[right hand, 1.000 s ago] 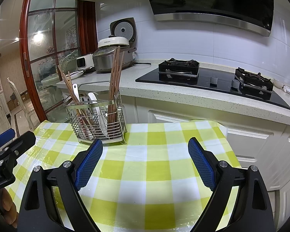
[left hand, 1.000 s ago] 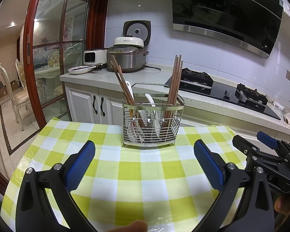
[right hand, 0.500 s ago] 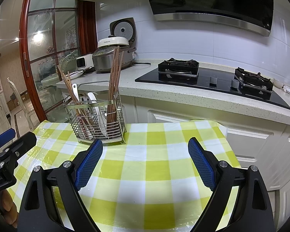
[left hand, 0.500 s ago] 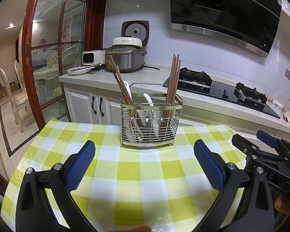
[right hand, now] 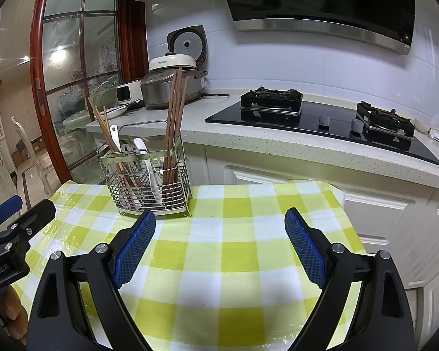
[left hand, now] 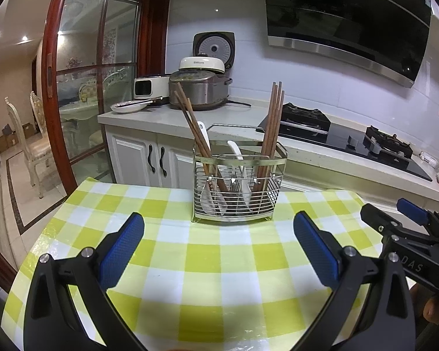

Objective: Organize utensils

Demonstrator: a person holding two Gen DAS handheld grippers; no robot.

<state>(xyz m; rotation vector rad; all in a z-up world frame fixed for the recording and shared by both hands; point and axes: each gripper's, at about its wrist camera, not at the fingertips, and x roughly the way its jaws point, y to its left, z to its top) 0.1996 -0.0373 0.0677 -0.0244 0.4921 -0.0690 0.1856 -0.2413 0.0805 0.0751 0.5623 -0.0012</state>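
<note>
Compared with a second ago, the rack [left hand: 238, 187] sits a little higher and smaller in the left view, so the left tool [left hand: 219, 251] is drawing back from it. The right view hardly changes. No utensil has moved.

Both tools are wide open and hold nothing. The right tool [right hand: 220, 247] hovers over the checked counter [right hand: 240, 260], just near the rack.

All the utensils already stand inside the rack at the far edge of the counter. None lies loose on the cloth. This fits a sorted rack with the tools retreating, or a rack that is about to be re-sorted.

Count: one rack, two bundles of chopsticks [left hand: 270, 130], left and right, sticks too close to count exactly. At least two white spoons [left hand: 239, 161] are between them.
</note>
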